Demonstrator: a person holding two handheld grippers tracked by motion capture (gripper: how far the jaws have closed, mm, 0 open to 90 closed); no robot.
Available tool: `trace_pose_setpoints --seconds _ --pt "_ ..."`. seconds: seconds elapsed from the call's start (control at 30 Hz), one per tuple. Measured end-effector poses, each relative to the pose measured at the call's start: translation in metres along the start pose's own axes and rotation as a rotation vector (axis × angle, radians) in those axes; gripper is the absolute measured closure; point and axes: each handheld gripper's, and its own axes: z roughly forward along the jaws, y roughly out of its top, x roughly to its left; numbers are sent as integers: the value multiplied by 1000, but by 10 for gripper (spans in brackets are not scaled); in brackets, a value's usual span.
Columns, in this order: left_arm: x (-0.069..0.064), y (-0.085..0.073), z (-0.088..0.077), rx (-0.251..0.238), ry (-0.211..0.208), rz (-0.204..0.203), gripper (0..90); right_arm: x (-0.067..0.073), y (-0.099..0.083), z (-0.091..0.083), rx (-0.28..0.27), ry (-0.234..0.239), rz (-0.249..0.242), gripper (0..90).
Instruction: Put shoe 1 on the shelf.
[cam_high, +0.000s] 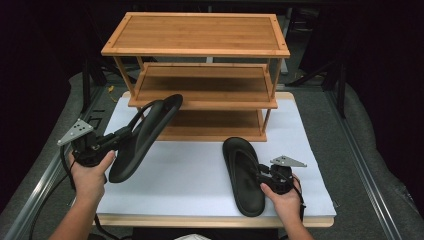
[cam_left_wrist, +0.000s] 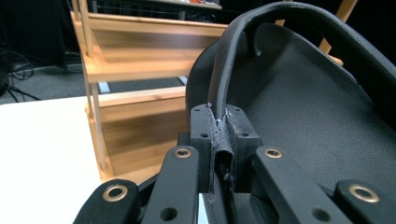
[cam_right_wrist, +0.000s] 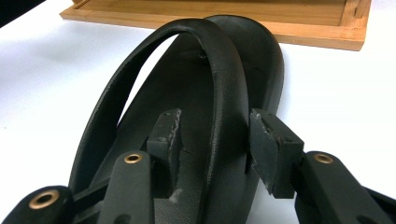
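Observation:
A black flip-flop (cam_high: 145, 135) hangs tilted above the white mat, toe pointing at the wooden shoe rack (cam_high: 200, 35). My left gripper (cam_high: 120, 137) is shut on its strap; in the left gripper view the jaws (cam_left_wrist: 219, 126) pinch the strap, with the sole (cam_left_wrist: 303, 102) to the right. The second black flip-flop (cam_high: 242, 175) lies flat on the mat at the front right. My right gripper (cam_high: 262, 172) stands open at its right side. In the right gripper view the gripper (cam_right_wrist: 219, 130) straddles the strap (cam_right_wrist: 224, 70) without clamping it.
The three-tier rack stands at the back of the white mat (cam_high: 190, 175), its shelves bare (cam_left_wrist: 135, 70); its lowest shelf (cam_right_wrist: 233, 14) lies just beyond the flat flip-flop. The table's wooden front edge (cam_high: 215, 221) runs near the hands. Dark floor surrounds the table.

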Motion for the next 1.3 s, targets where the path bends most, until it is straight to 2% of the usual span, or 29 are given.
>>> trace_pose_setpoints --seconds 0.2,0.37,0.53,0.77,0.87,0.97,1.0,1.1,1.3 --pt "7 13 13 -15 33 -11 834 0 0 0 1 -3 -1 541" --pt "14 23 25 -44 60 -41 834 0 0 0 -7 -4 3 540" --pt "17 36 38 -57 102 -42 834 0 0 0 -4 2 4 539" --pt "20 53 64 -56 167 -30 833 -1 0 0 -10 3 4 539" --pt "22 58 77 -65 179 -55 833 -1 0 -1 -9 5 7 539" --pt "22 60 85 -65 189 -61 832 -1 0 -1 -8 5 6 538" --pt "22 63 94 -69 190 -77 831 -1 0 -1 -12 2 10 537" --pt "21 66 107 -74 203 -93 832 -1 0 -2 -13 0 11 537" --pt "16 75 129 -73 255 -83 832 -2 0 -2 -16 8 11 538"
